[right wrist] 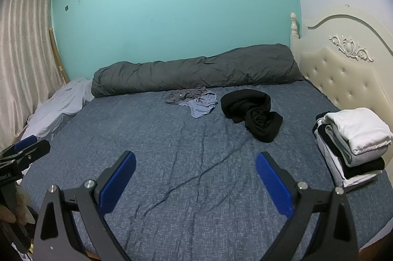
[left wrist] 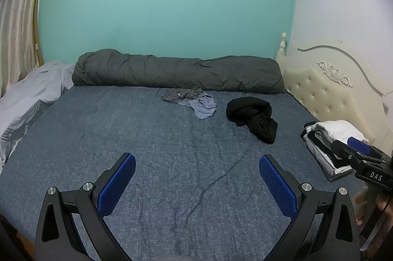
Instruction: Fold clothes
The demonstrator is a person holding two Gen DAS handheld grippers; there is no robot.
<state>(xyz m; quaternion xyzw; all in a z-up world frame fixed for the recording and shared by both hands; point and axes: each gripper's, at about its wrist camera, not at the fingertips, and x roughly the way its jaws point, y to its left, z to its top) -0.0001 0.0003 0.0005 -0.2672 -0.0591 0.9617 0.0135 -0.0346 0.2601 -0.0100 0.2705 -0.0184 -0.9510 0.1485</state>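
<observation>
A crumpled black garment (left wrist: pixel 253 117) (right wrist: pixel 253 115) lies on the blue bedspread (left wrist: pixel 147 138) (right wrist: pixel 159 138), right of centre. A crumpled grey garment (left wrist: pixel 180 94) (right wrist: pixel 184 94) and a light blue one (left wrist: pixel 203 107) (right wrist: pixel 202 105) lie further back, near a rolled dark duvet. A stack of folded clothes (left wrist: pixel 329 145) (right wrist: pixel 351 145) sits at the right by the headboard. My left gripper (left wrist: pixel 196 160) is open and empty above the near bedspread. My right gripper (right wrist: pixel 195 157) is open and empty too; it shows at the right edge of the left wrist view (left wrist: pixel 353 148).
A rolled dark grey duvet (left wrist: pixel 176 72) (right wrist: pixel 196 69) lies along the teal wall. A cream padded headboard (left wrist: pixel 331 89) (right wrist: pixel 348 74) stands at the right. A pale sheet (left wrist: pixel 29 99) (right wrist: pixel 59 106) is bunched at the left by a curtain (right wrist: pixel 22 52).
</observation>
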